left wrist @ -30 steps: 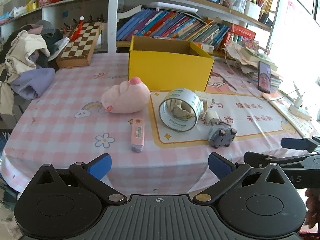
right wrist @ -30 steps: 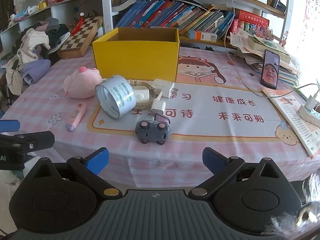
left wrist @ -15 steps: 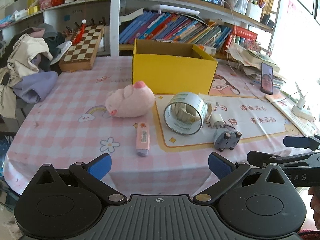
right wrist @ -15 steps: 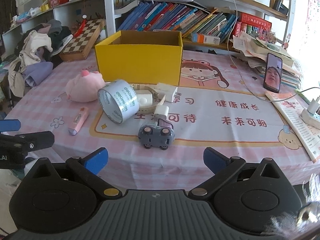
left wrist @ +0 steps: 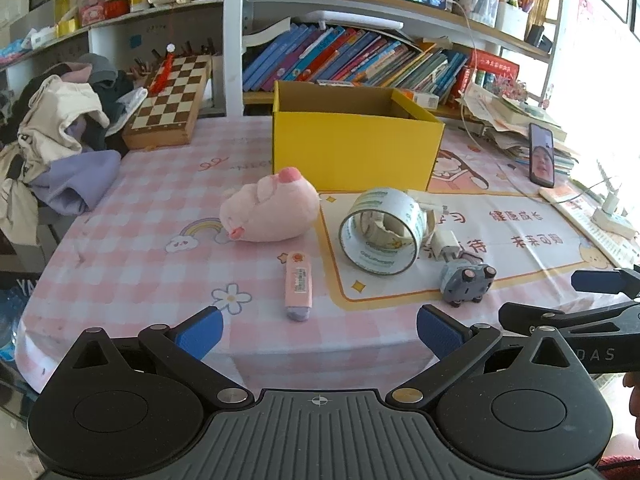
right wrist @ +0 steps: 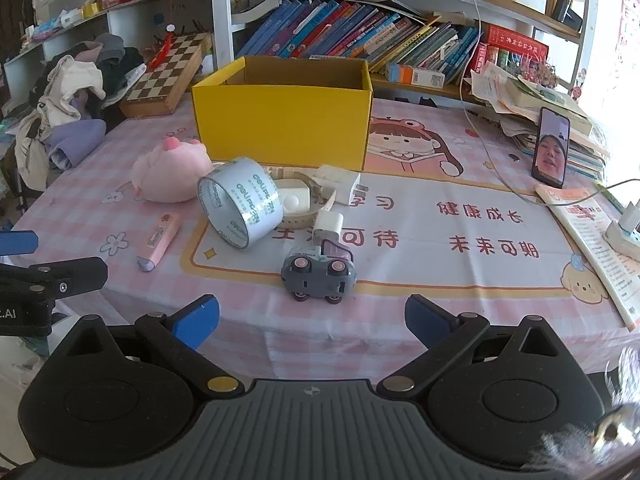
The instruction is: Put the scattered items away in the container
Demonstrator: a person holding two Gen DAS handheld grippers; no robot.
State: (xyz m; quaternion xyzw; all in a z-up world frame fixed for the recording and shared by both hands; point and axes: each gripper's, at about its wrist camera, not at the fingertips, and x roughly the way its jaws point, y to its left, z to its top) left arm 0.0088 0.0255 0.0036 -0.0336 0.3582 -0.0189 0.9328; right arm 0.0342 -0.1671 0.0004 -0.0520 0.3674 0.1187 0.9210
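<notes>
Yellow box point(right wrist: 282, 126): open-topped, at the far middle of the worktop point(right wrist: 420, 304), long side facing the cameras; interior floor hidden by its front wall. Pink plush pig point(left wrist: 270, 210): lying near the box's front left corner, snout tipped up. Tape roll point(right wrist: 240, 208): standing on edge just right of the pig, its open core facing the near left; through the core in the left view a cream strap is partly visible, its shape hard to make out. Pink stick point(left wrist: 298, 284): flat on the checked cloth in front of the pig, long axis running near to far, purple cap toward the near edge. Grey toy car point(right wrist: 318, 276): on its wheels nearest the front edge, long axis crosswise, side toward the right camera. White charger point(right wrist: 330, 226): just behind the car, partly hidden by it; a second white plug point(right wrist: 340, 180) lies beyond, prongs pointing right. Left gripper point(left wrist: 318, 330): held low before the worktop's near edge, level, jaws spread wide, nothing between them. Right gripper point(right wrist: 312, 320): same low, level pose beside it, jaws likewise spread and empty, aimed toward the car.
</notes>
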